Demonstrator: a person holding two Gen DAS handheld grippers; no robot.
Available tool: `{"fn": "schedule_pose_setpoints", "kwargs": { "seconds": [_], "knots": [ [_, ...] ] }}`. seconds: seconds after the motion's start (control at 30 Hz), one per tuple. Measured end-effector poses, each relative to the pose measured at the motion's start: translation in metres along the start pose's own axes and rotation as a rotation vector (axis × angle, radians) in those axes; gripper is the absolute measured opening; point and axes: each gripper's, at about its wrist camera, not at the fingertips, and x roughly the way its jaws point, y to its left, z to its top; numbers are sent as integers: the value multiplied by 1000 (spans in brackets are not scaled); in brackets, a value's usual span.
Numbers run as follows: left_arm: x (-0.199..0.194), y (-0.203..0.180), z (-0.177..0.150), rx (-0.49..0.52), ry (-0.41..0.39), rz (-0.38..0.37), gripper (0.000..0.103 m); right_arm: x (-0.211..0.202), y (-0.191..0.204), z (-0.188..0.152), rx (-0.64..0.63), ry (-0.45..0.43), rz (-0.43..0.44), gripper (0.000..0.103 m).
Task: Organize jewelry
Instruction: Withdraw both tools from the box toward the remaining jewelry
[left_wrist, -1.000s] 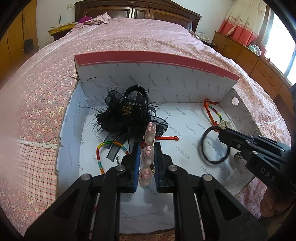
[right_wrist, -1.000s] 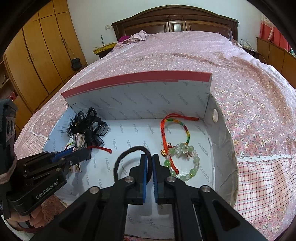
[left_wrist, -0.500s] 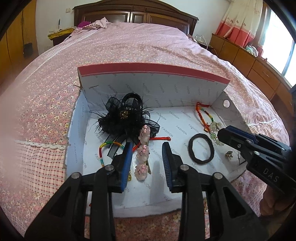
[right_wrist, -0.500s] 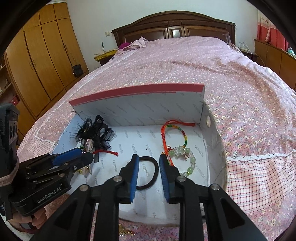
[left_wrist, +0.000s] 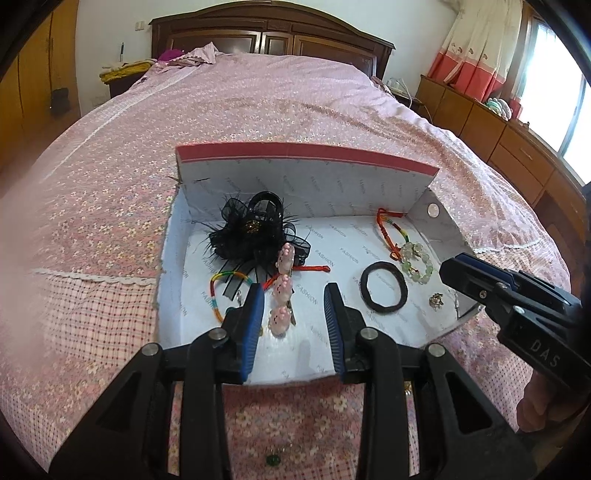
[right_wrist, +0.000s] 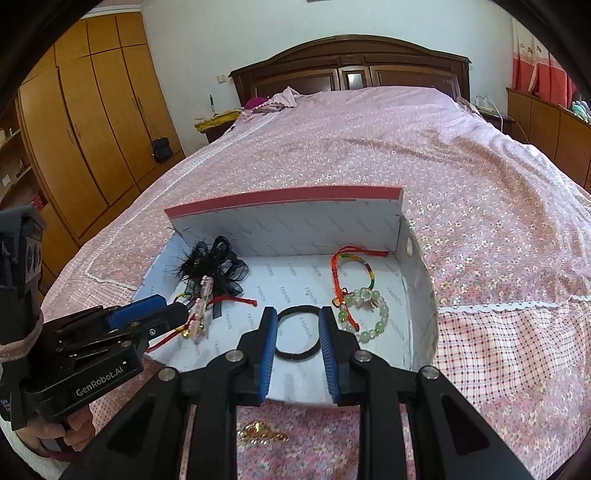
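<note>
At frame centre, the light, stiff pink beaded hair clip (left_wrist: 281, 291) is best taken across its middle; left gripper (left_wrist: 295, 325) and right gripper (right_wrist: 298, 345) are spread wide, empty.

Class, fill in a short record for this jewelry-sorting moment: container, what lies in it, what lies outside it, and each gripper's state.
container: open box on the bed
inside, left: black feather hairpiece, pink bead clip
inside, middle: black hair tie
inside, right: green bead bracelet
outside, near edge: gold trinket on the bedspread
left gripper: open, empty
right gripper: open, empty
</note>
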Motion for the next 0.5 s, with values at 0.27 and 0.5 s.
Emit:
{"fn": "schedule_pose_setpoints", "kwargs": {
  "seconds": [0.27,0.5],
  "knots": [
    [-21,-3,-6,0,-23,11,25,-22,8,-7,-5,-24,7,29],
    [-37,-1,-16,-4,-38,19,25,-38,16,-16,-10,-36,10,29]
  ]
}}
